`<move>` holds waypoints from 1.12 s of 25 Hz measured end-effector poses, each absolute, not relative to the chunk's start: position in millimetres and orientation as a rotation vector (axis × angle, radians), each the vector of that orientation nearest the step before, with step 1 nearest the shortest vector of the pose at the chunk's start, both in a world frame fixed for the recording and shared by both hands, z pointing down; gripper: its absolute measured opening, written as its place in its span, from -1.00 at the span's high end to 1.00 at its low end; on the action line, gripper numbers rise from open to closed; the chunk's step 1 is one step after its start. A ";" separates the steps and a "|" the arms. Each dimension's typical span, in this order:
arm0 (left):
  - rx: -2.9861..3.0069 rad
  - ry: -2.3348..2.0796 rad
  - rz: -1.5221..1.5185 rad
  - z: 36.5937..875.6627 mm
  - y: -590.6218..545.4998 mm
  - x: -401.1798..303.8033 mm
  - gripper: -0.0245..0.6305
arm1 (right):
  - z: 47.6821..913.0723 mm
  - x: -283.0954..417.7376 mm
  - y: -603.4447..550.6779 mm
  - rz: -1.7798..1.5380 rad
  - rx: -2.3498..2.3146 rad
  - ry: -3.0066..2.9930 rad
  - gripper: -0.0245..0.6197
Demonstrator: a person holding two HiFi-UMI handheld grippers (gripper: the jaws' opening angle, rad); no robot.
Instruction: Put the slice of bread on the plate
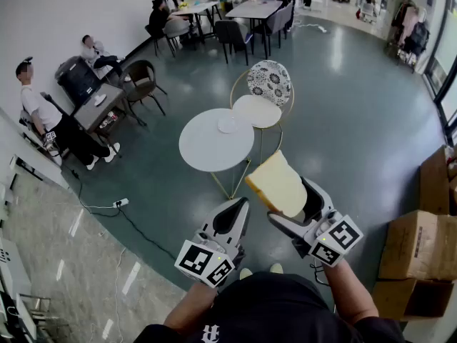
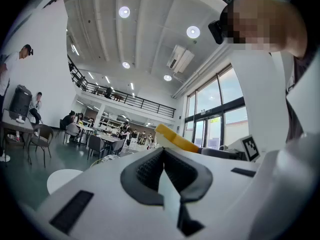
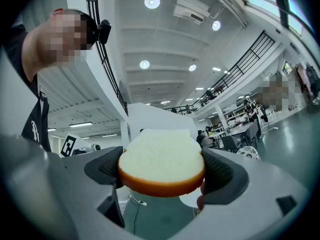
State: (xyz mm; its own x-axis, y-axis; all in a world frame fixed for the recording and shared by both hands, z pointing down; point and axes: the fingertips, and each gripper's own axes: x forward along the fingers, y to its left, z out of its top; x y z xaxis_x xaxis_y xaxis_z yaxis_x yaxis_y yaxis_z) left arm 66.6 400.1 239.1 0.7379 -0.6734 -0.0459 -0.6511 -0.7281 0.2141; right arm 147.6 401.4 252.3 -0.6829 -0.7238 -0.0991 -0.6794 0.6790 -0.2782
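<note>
Plate: white on the white round desk; too small to make out its rim.
Slice of bread: in the left gripper view only a crust edge shows; the rest sits behind the left gripper.
Cardboard boxes: cut off by the head view's right edge.
Forearms: upper parts hidden behind the dark shirt.

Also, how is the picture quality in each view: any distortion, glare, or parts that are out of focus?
Head view: the wide lens bends the floor, which carries pale reflections; the slice of bread is sharp. Left gripper view: strong fisheye with dark corners, ceiling lamps blown white, and the near left claw slightly soft. Right gripper view: same fisheye, bread clear and evenly lit.
</note>
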 end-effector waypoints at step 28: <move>2.779 -1.117 -0.192 249.0 364.8 25.9 0.90 | 262.2 107.9 370.2 -0.342 -1.180 2.696 -0.62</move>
